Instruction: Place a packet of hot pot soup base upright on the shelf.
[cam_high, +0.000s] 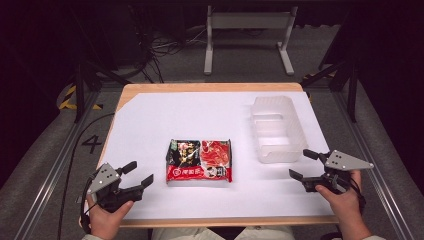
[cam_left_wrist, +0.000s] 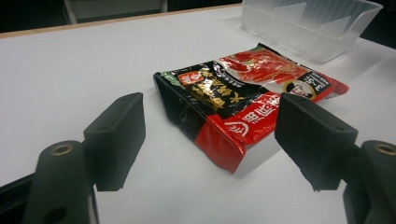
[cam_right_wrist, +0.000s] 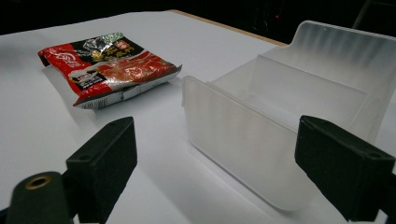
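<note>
Noodle packet (cam_high: 199, 160), red and black with printed characters, is lying flat on the white table top (cam_high: 165, 115), roughly in the middle and toward the near edge. Off to its right and a bit farther back sits a clear plastic bin (cam_high: 276, 127), frosted-looking with a divider inside, standing upright and apart from the packet. Left gripper (cam_high: 134, 174) is down at the near left corner, jaws spread wide with nothing between them, pointing at the packet's left end but not touching it; in the left gripper view the packet (cam_left_wrist: 243, 100) sits just past the jaws with the bin (cam_left_wrist: 313, 25) behind it. Right gripper (cam_high: 303, 164) is at the near right, jaws also wide apart and empty, hovering just beside the bin's near end. From the right gripper view the bin (cam_right_wrist: 261, 135) is right in front, packet (cam_right_wrist: 107, 67) farther off to the left.
</note>
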